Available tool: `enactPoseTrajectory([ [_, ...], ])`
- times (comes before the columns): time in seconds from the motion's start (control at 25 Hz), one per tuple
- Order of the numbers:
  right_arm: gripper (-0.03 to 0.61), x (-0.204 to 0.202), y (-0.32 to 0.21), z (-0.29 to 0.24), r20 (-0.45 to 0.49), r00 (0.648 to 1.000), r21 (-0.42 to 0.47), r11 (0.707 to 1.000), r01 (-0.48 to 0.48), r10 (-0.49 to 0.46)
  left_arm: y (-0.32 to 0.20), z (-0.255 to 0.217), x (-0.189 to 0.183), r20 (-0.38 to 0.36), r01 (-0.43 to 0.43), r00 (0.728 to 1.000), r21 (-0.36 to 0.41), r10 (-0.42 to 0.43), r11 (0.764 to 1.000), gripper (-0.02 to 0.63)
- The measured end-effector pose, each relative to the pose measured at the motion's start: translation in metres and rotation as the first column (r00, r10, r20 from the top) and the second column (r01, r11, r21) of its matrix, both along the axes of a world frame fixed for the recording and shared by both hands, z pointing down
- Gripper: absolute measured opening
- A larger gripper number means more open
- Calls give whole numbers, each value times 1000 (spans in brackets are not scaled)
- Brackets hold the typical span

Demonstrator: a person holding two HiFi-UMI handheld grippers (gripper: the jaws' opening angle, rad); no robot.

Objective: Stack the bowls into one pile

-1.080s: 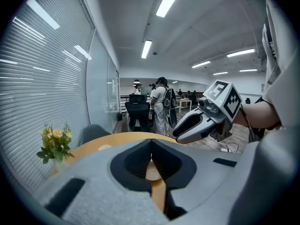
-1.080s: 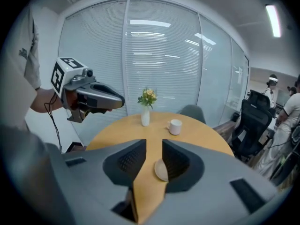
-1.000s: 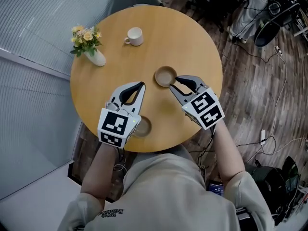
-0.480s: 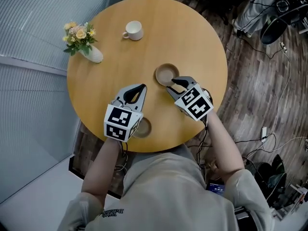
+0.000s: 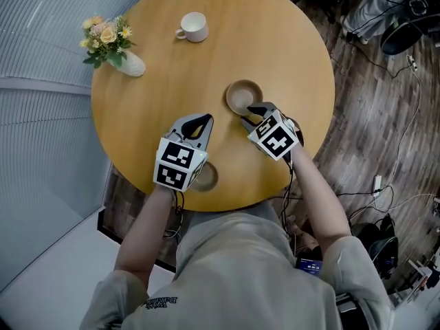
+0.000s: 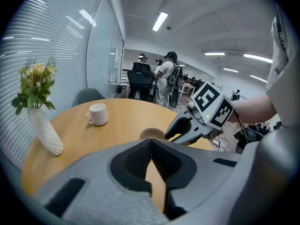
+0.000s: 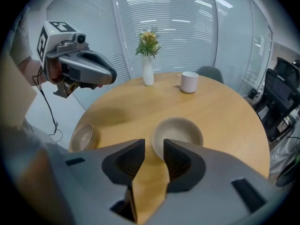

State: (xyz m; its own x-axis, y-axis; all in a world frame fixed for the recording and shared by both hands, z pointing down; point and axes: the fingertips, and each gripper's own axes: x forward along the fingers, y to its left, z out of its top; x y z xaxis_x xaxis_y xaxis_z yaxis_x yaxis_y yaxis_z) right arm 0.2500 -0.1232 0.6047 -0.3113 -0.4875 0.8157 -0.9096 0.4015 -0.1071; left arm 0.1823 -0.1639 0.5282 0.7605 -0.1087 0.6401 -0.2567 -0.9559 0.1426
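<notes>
Nearest the person, at the table's (image 5: 137, 115) near edge, a small tan bowl (image 5: 206, 178) lies partly under the body of the left gripper (image 5: 203, 119), behind its jaw tips and not between them. The left gripper's jaws are clenched tip to tip with nothing in them, hovering over bare wood. The print on the person's shirt (image 5: 159, 301) is too small to read, and the cubes on both grippers carry only black-and-white square markers.

A little further out, the right gripper (image 7: 153, 147) points steeply down at the second bowl (image 7: 178, 132). Its jaws stand apart, having just been opening. The near rim of this bowl sits right at the gap between the tips, but the pads do not press on it. The bowl is upright and empty, well apart from the first bowl (image 7: 83, 136).

Beyond, a white mug (image 5: 194, 27) stands upright. To its left, at the table's edge, is a white vase (image 5: 130, 64) of yellow and pink flowers.
</notes>
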Motion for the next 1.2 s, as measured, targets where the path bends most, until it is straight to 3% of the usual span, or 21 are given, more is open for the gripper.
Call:
enactPoseTrajectory([
  [0.6, 106, -4, -2, 49, -125, 986, -68, 993, 100, -107, 12, 42, -6, 73, -8, 997, -60, 12, 998, 21],
  [0.76, 69, -6, -3, 57, -187, 971, -81, 988, 134, -147, 9, 46, -12, 80, 9, 997, -61, -5, 998, 20],
  [1.2, 31, -1, -18, 29, -212, 975, 17, 997, 72, -66, 0, 33, -24, 62, 59, 996, -35, -57, 998, 20],
])
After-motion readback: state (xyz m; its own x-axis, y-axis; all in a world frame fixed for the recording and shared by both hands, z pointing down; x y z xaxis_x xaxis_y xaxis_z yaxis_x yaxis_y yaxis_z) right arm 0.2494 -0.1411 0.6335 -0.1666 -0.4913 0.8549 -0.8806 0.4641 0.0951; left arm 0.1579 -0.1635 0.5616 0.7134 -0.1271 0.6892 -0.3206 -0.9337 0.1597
